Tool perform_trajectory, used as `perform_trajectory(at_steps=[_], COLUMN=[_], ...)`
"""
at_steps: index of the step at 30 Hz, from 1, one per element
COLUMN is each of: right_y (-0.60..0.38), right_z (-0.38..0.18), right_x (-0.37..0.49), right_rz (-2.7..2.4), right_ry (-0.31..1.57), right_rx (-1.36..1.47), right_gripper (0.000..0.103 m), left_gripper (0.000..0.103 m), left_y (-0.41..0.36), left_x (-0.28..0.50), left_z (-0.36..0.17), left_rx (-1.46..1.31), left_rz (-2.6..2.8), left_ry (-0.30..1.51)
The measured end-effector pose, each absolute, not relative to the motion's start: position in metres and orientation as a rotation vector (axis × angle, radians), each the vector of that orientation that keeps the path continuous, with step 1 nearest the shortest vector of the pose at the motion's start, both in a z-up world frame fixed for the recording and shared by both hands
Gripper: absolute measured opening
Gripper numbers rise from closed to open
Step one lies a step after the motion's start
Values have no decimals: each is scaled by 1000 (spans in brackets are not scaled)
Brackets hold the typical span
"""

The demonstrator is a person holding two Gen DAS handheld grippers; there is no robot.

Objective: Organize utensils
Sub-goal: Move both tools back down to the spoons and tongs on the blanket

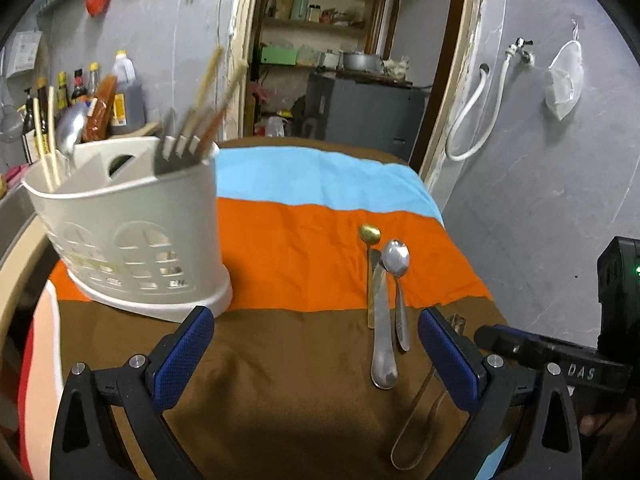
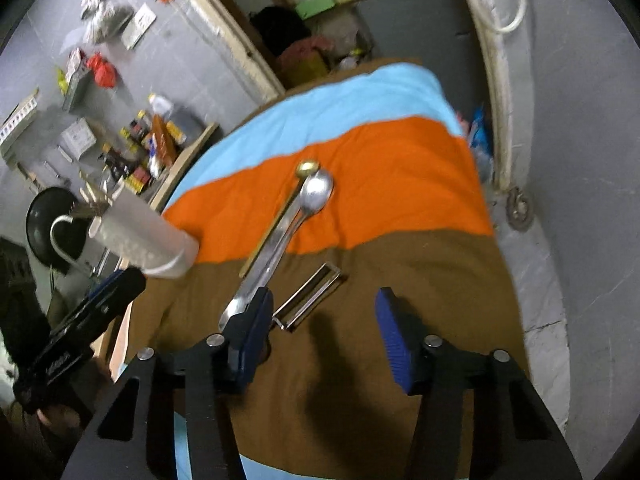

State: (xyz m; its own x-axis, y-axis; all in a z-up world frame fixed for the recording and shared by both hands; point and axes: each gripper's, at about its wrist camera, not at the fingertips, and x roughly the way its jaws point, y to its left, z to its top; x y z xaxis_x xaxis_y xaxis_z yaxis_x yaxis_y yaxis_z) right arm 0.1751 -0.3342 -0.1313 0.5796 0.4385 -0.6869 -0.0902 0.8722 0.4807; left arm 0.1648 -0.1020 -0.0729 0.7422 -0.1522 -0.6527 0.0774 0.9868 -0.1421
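Observation:
A white utensil caddy (image 1: 132,232) stands on the striped cloth at the left, holding chopsticks, a spoon and a black fork; it also shows in the right wrist view (image 2: 148,240). A silver spoon (image 1: 396,264), a gold spoon (image 1: 370,234) and a butter knife (image 1: 382,340) lie together on the cloth (image 1: 288,248), right of centre. A metal peeler (image 2: 308,296) lies just ahead of my right gripper (image 2: 324,336). Both grippers are open and empty. My left gripper (image 1: 316,352) hovers over the brown stripe, the utensils near its right finger.
A metal wire loop (image 1: 416,428) lies on the cloth near the left gripper's right finger. Sauce bottles (image 1: 80,92) stand on a counter behind the caddy. The table ends at the right near a grey wall (image 1: 540,200). A doorway with shelves is behind.

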Motion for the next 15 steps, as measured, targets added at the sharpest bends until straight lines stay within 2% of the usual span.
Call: perform_trajectory(at_steps=[3, 8, 12, 15], right_y=[-327, -325, -321, -313], right_z=[-140, -139, -141, -143], right_x=[177, 183, 192, 197], right_rz=[350, 368, 379, 389], right_ry=[922, 924, 947, 960], right_rx=[427, 443, 459, 458], right_gripper=[47, 47, 34, 34], left_gripper=[98, 76, 64, 60], left_y=[-105, -107, -107, -106], left_x=[174, 194, 204, 207], left_z=[-80, -92, -98, -101], left_rx=[-96, -112, -128, -145], left_rz=[-147, -195, -212, -218], left_ry=[744, 785, 807, 822])
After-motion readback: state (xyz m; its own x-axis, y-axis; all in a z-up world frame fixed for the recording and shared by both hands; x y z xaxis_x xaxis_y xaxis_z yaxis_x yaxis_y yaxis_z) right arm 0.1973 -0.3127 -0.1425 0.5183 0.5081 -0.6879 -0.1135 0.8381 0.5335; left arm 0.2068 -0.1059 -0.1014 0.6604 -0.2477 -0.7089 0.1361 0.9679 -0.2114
